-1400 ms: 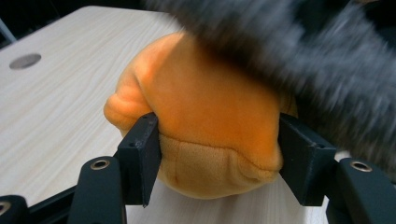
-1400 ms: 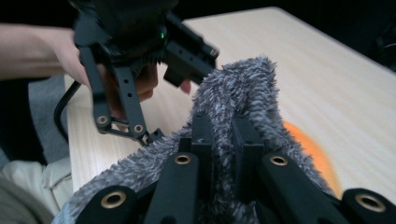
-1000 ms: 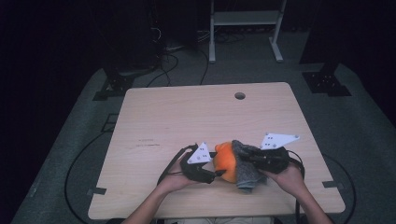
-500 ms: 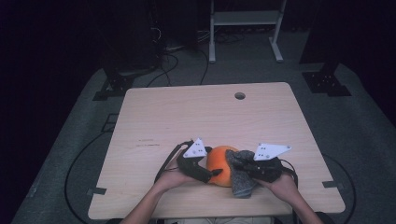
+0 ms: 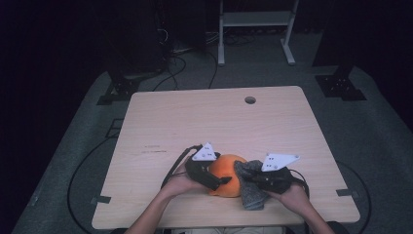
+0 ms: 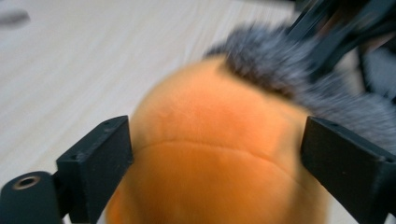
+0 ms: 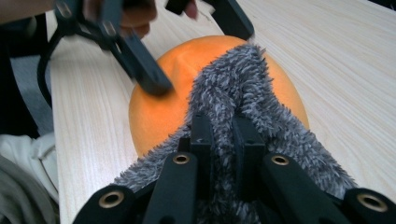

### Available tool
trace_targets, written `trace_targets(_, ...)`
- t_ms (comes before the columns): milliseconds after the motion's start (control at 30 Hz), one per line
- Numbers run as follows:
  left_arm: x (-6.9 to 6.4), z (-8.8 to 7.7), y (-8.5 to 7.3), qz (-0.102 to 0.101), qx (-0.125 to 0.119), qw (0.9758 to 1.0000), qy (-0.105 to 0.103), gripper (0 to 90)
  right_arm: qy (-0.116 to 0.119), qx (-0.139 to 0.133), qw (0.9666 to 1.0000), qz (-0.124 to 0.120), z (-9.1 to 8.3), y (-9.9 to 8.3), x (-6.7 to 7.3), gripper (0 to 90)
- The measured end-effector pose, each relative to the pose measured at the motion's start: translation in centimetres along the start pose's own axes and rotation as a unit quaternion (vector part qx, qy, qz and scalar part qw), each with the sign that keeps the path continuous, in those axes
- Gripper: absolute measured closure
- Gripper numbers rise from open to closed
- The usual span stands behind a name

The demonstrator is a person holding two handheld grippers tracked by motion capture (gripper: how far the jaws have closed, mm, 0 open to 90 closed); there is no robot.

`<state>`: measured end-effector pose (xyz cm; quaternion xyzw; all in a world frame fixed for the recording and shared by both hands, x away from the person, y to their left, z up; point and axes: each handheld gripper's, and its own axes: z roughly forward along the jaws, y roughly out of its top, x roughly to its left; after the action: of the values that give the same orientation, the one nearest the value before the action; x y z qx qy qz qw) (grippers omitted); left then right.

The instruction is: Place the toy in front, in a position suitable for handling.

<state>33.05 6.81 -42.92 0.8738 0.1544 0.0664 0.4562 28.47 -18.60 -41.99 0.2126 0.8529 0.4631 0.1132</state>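
Near the person's edge of the pale wooden counter (image 5: 214, 117), an orange plush ball (image 5: 225, 168) is sitting with a grey fuzzy cloth (image 5: 251, 187) draped against its right side. To the left of the ball, the left tool (image 5: 216, 179) is reaching in; its jaws have just been opening and are now standing wide apart on either side of the ball, which is bulging between them in the left gripper view without the pads pressing on it. To the right of the ball, the right tool (image 5: 249, 177) is clamped tight on a fold of the grey cloth, the fabric bunching between its two jaws in the right gripper view. Beyond the ball, the counter is running bare wood grain up to a small round hole (image 5: 250, 100) near its far edge. Around the counter, grey carpet (image 5: 370, 146) is lying under dim light, black cables (image 5: 190, 63) are trailing across it, and a white metal stand (image 5: 255, 22) is standing in the dark far behind the ball.
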Motion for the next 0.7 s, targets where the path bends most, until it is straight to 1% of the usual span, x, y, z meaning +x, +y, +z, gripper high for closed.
trace_targets(33, 0.0, -0.1, -0.1, 0.002, -0.003, 1.0, 0.001, 9.8, -0.004, 0.002, 1.0, -0.004, 0.0, 0.0, 0.1, 80.4)
trace_targets(67, -0.1, -0.3, -0.1, 0.008, -0.007, 0.9999, 0.007, 15.3, -0.004, 0.002, 1.0, -0.003, 0.0, 0.0, 0.1, 80.4)
trace_targets(100, -0.3, -0.6, -0.1, 0.017, -0.01, 0.9997, 0.018, 24.1, -0.003, 0.0, 1.0, 0.0, -0.1, 0.0, 0.0, 80.4)
trace_targets(133, -0.5, -0.7, 0.0, 0.023, -0.014, 0.9993, 0.026, 30.9, -0.001, -0.004, 1.0, 0.005, -0.3, 0.0, -0.2, 80.4)
trace_targets(167, -0.7, -0.8, 0.2, 0.028, -0.023, 0.9986, 0.039, 34.3, -0.002, -0.008, 0.9999, 0.007, -0.3, 0.1, -0.3, 80.4)
trace_targets(200, -1.0, -1.1, 0.6, 0.029, -0.038, 0.9974, 0.055, 36.8, -0.004, -0.015, 0.9998, 0.009, -0.6, 0.2, -0.4, 80.3)
trace_targets(233, -1.3, -1.3, 1.0, 0.042, -0.057, 0.9946, 0.076, 37.8, -0.009, -0.028, 0.9995, 0.014, -0.8, 0.4, -0.6, 80.3)
trace_targets(267, -1.5, -1.5, 1.5, 0.064, -0.077, 0.9903, 0.097, 38.1, -0.009, -0.042, 0.9988, 0.025, -1.1, 0.5, -0.9, 80.4)
trace_targets(300, -1.5, -1.5, 1.6, 0.068, -0.079, 0.9897, 0.099, 37.9, -0.008, -0.063, 0.9973, 0.036, -1.4, 0.8, -1.3, 80.5)
trace_targets(333, -1.5, -1.5, 1.7, 0.074, -0.083, 0.9887, 0.1, 37.5, -0.011, -0.066, 0.9971, 0.037, -1.4, 0.9, -1.3, 80.5)
trace_targets(367, -1.6, -1.3, 1.5, 0.08, -0.088, 0.9873, 0.106, 37.0, -0.019, -0.07, 0.9968, 0.035, -1.4, 1.1, -1.5, 80.6)
trace_targets(400, -1.6, -1.0, 1.2, 0.088, -0.083, 0.9865, 0.111, 36.5, -0.022, -0.074, 0.9964, 0.036, -1.2, 1.2, -1.6, 80.5)
trace_targets(433, -1.5, -0.7, 0.9, 0.093, -0.067, 0.9878, 0.105, 35.3, -0.023, -0.075, 0.9961, 0.04, -0.8, 1.3, -1.7, 80.4)
trace_targets(467, -1.4, -0.4, 0.5, 0.098, -0.046, 0.9895, 0.096, 33.6, -0.02, -0.076, 0.996, 0.042, -0.4, 1.3, -1.9, 80.4)
trace_targets(500, -1.4, -0.5, 0.3, 0.099, -0.051, 0.9893, 0.094, 31.8, -0.015, -0.072, 0.9962, 0.047, 0.2, 1.2, -2.1, 80.4)
trace_targets(533, -1.2, -0.7, 0.2, 0.087, -0.055, 0.9915, 0.079, 30.5, -0.012, -0.067, 0.9965, 0.048, 0.5, 1.2, -2.2, 80.5)
trace_targets(567, -1.0, -0.9, 0.2, 0.073, -0.055, 0.9934, 0.069, 25.4, -0.007, -0.06, 0.997, 0.047, 0.9, 1.2, -2.1, 80.6)
trace_targets(600, -0.7, -1.2, 0.3, 0.052, -0.063, 0.9947, 0.062, 22.2, -0.004, -0.057, 0.9973, 0.047, 1.1, 1.1, -2.0, 80.7)
trace_targets(633, -0.3, -1.5, 0.3, 0.03, -0.077, 0.995, 0.056, 20.4, -0.002, -0.053, 0.9976, 0.044, 1.3, 1.1, -1.8, 80.7)
trace_targets(667, 0.1, -1.6, 0.3, 0.012, -0.082, 0.9952, 0.053, 18.2, 0.0, -0.051, 0.9979, 0.041, 1.5, 1.0, -1.5, 80.8)
trace_targets(700, 0.3, -1.4, 0.2, 0.002, -0.071, 0.9959, 0.056, 16.3, 0.002, -0.048, 0.9982, 0.035, 1.6, 0.9, -1.2, 80.7)
